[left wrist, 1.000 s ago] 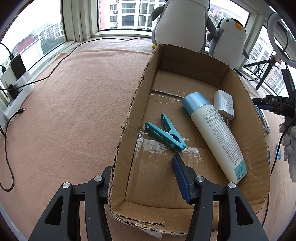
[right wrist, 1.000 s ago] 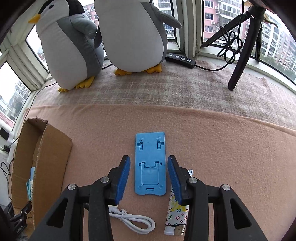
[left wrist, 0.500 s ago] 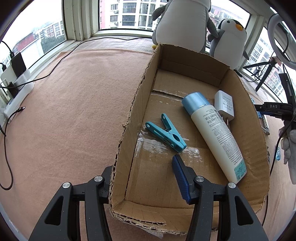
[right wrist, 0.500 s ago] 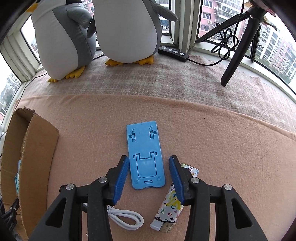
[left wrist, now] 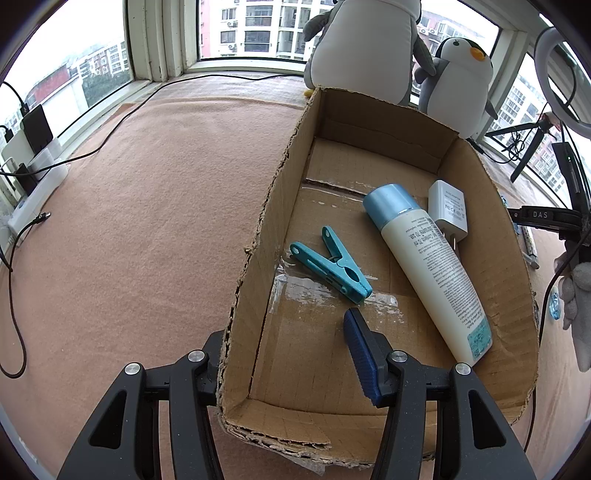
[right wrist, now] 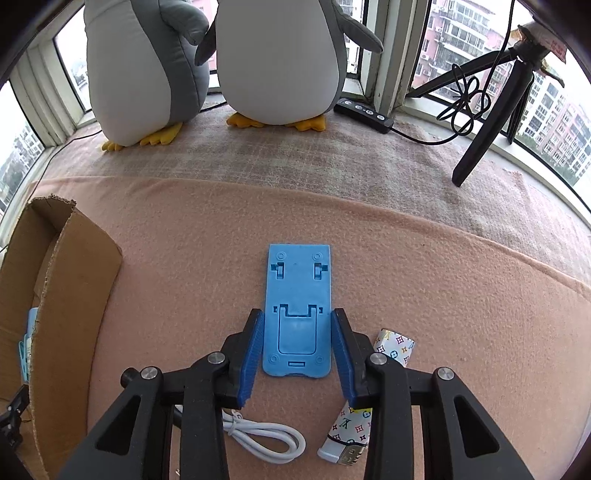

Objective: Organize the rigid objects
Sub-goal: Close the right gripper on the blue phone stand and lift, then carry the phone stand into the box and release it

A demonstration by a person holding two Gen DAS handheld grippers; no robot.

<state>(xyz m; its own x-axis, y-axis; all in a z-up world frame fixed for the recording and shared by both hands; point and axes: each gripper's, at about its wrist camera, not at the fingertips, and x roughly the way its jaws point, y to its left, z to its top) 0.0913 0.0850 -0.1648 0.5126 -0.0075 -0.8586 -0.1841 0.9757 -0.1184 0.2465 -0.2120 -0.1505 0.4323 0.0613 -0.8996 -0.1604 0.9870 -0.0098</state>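
Each gripper [right wrist: 297,347] has black angular arms, silver screws and ribbed blue finger pads [left wrist: 360,354].

I was looking at a home, high up in an apartment block: a bay window platform covered with a pink blanket [left wrist: 147,206], two plush penguins [right wrist: 280,62] on the sill, residential towers [left wrist: 258,26] outside the glass, chargers and cables [left wrist: 33,147] by the window, and a tripod [right wrist: 491,110] set up.

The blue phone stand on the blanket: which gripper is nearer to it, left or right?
Right. The right gripper straddles the blue phone stand, one finger on each side. The left gripper is over at the cardboard box, straddling its wall.
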